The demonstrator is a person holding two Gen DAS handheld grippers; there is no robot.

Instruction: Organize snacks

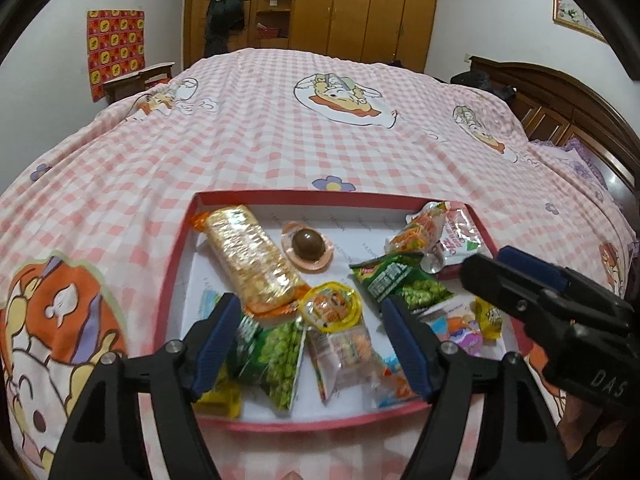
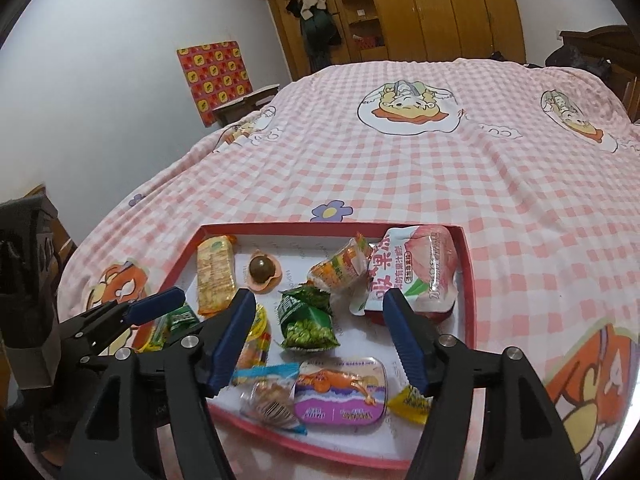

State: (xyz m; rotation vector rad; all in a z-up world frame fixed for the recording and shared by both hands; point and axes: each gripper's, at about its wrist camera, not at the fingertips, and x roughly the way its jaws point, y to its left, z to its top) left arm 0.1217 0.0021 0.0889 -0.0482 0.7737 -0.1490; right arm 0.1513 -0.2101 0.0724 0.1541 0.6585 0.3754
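A shallow red-rimmed box (image 1: 304, 194) (image 2: 320, 226) with a white floor lies on the bed, full of snacks. In it are a long rice-cracker pack (image 1: 248, 256) (image 2: 214, 276), a chocolate ball in a pink cup (image 1: 307, 245) (image 2: 262, 268), a green pea bag (image 1: 404, 284) (image 2: 308, 320) and a peach jelly pouch (image 2: 420, 272). My left gripper (image 1: 310, 308) hangs open over the box's near left part, above a yellow jelly cup (image 1: 330, 306) and a second pea bag (image 1: 276, 356), pressing on nothing. My right gripper (image 2: 319, 300) hangs open over the near right part, above a purple tub (image 2: 340, 396), with nothing held.
The box rests on a pink checked bedsheet (image 1: 280, 140) with cartoon prints. A wooden headboard (image 1: 568, 108) runs along the right, a wardrobe (image 1: 360, 4) stands beyond the bed, and a small wooden table (image 1: 136, 80) stands by the left wall.
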